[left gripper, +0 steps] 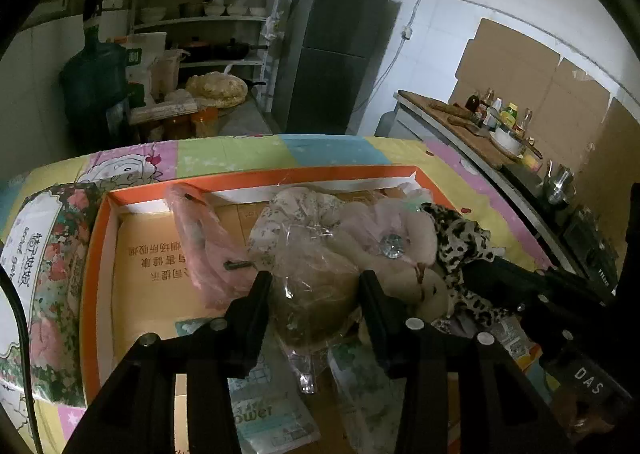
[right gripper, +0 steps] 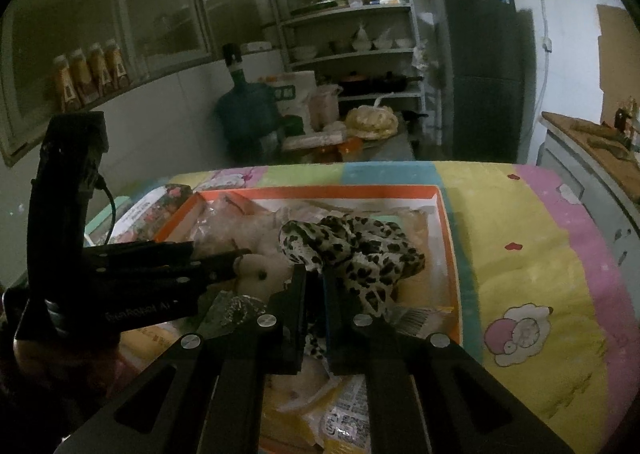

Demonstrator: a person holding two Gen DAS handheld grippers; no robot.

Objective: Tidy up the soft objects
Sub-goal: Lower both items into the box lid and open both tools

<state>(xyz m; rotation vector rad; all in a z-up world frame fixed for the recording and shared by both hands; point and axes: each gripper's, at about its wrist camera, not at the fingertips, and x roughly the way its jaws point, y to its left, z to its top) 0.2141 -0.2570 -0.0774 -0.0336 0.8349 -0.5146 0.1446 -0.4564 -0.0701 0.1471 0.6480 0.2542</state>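
A: Where did the leopard-print cloth (right gripper: 360,250) lie?

B: Inside the orange-rimmed box (right gripper: 450,238) on the patchwork quilt (right gripper: 520,254), bunched toward the box's right half. Its long axis ran away from the right gripper (right gripper: 314,274), from the fingertips toward the far rim. The near end of it sat straight ahead, between the jaws, which stood nearly closed and looked pinched on that fabric.

A: So the right hand was nearer?

B: Yes, for the cloth. The left gripper (left gripper: 316,282) stood half open around a clear plastic bag (left gripper: 316,278) with something brownish inside; whether its pads pressed the bag, I could not tell.

A: And around them?

B: A cream plush toy (right gripper: 262,272) lay just left of the cloth, touching it, with the left gripper's fingers reaching across beside it. A pink plastic bag (left gripper: 204,246) lay further left in the box, and a floral tissue pack (left gripper: 48,274) rested outside the left rim.

A: What was in the way?

B: I judged the plush toy and the left gripper, crowding the cloth; lifting could have dragged the toy along.
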